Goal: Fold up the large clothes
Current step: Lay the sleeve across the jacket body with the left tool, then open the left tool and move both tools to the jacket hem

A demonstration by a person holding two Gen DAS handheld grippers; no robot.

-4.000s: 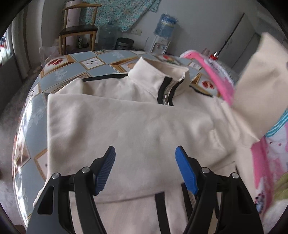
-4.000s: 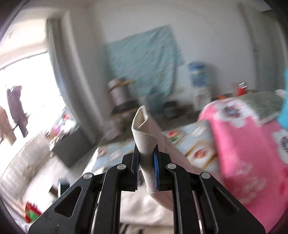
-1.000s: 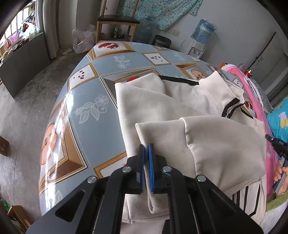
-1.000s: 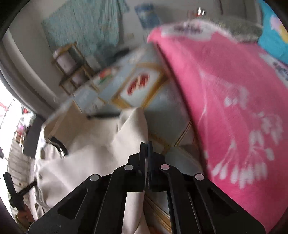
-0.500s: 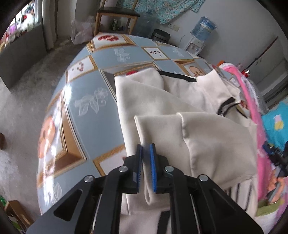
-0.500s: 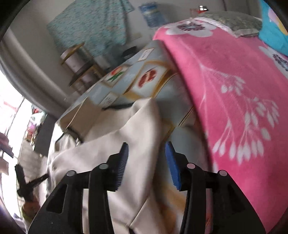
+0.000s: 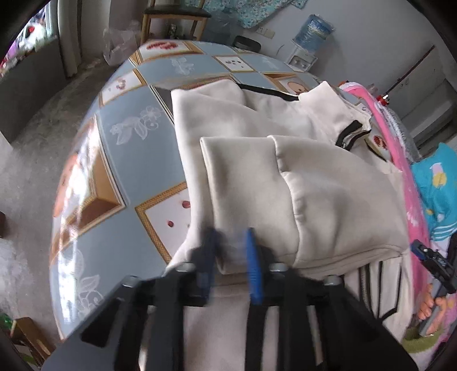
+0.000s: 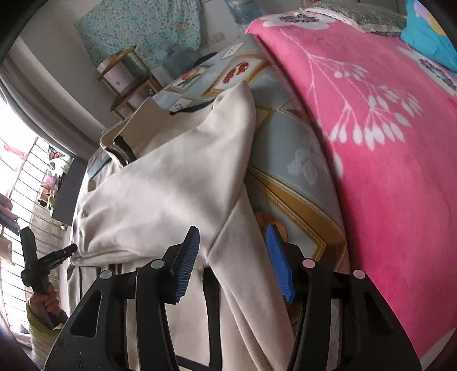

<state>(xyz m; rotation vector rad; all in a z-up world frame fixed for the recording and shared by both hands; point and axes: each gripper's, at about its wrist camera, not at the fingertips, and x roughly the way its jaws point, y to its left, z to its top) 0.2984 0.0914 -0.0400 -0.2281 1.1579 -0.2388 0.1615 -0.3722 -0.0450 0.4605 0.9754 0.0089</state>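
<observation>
A cream zip-neck jacket (image 7: 328,194) with black trim lies across a table (image 7: 125,159) covered in a blue-and-gold patterned oilcloth, its collar toward the far edge and both sleeves folded in over the chest. Along the table's right edge a pink flowered blanket (image 8: 385,137) crowds close against the jacket's side.

The left gripper (image 7: 230,262) sits at the near left part of the jacket. Its blue pads are blurred, a narrow gap shows between them with the folded sleeve's edge in it, and I cannot tell if they pinch it. The right gripper (image 8: 238,262) has just been opening; its jaws stand spread above the folded right sleeve, gripping nothing.

The left wrist view takes in the water dispenser (image 7: 310,37), a wooden chair (image 7: 174,17) and grey floor beyond the far edge. Only the right wrist view shows the barred window (image 8: 25,177) and the hand (image 8: 47,306) holding the other gripper's handle.
</observation>
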